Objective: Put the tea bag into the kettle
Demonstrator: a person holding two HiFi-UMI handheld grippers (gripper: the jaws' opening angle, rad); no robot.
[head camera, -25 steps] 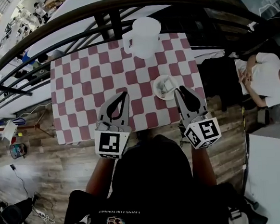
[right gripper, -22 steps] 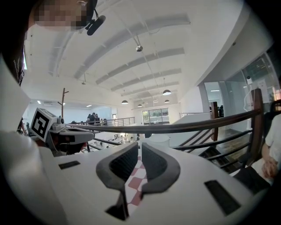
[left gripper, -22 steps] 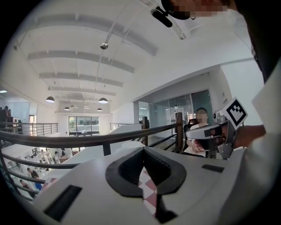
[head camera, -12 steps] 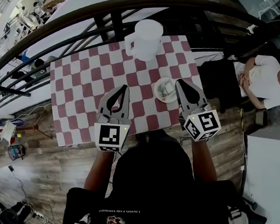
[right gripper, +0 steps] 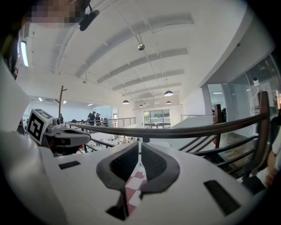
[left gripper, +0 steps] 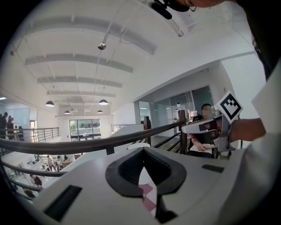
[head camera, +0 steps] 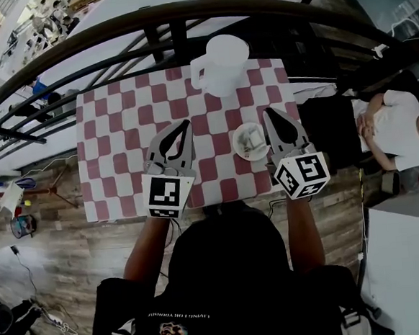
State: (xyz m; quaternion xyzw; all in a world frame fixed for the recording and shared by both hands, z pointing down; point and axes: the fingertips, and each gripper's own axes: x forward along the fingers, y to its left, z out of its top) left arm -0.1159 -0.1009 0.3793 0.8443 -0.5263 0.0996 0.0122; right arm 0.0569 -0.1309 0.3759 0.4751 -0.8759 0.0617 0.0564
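A white kettle (head camera: 223, 62) with a handle on its left stands at the far edge of the checked table (head camera: 113, 134). Nearer, at the right, a small white dish (head camera: 241, 152) holds the tea bag (head camera: 248, 133). My right gripper (head camera: 268, 112) (right gripper: 140, 144) hovers just right of the dish. Its jaws have just been closing and now stand shut with nothing between them. My left gripper (head camera: 186, 124) (left gripper: 141, 149) is over the middle of the table, left of the dish. It is shut and empty.
A dark curved railing (head camera: 183, 17) runs right behind the table's far edge, next to the kettle. A person in a white top (head camera: 401, 123) sits at the right beyond a dark partition. Wooden floor (head camera: 51, 262) surrounds the table.
Both grippers have moved forward over the table, towards the kettle. The right tips now lie past the dish. The right jaws have narrowed from a small gap to shut.
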